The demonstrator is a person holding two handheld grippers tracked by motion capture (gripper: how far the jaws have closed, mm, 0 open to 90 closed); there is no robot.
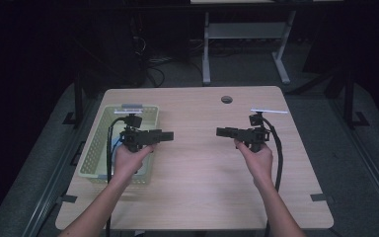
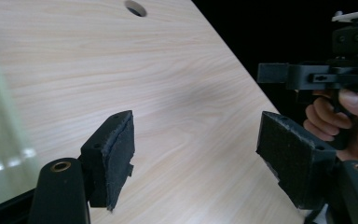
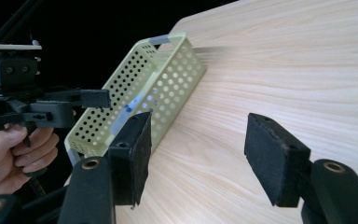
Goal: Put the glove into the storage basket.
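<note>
I hold my left gripper (image 1: 167,135) just beside the basket (image 1: 94,148), its jaws spread and holding nothing. My right gripper (image 1: 221,131) faces it across the table (image 1: 197,187), well apart from the basket, jaws spread too.

Light wood-grain surface (image 1: 202,197), rounded corners, round cable hole (image 1: 226,99) near far edge. Pale green perforated basket (image 1: 94,148) sits on it along the left edge. Rest of top bare.
</note>
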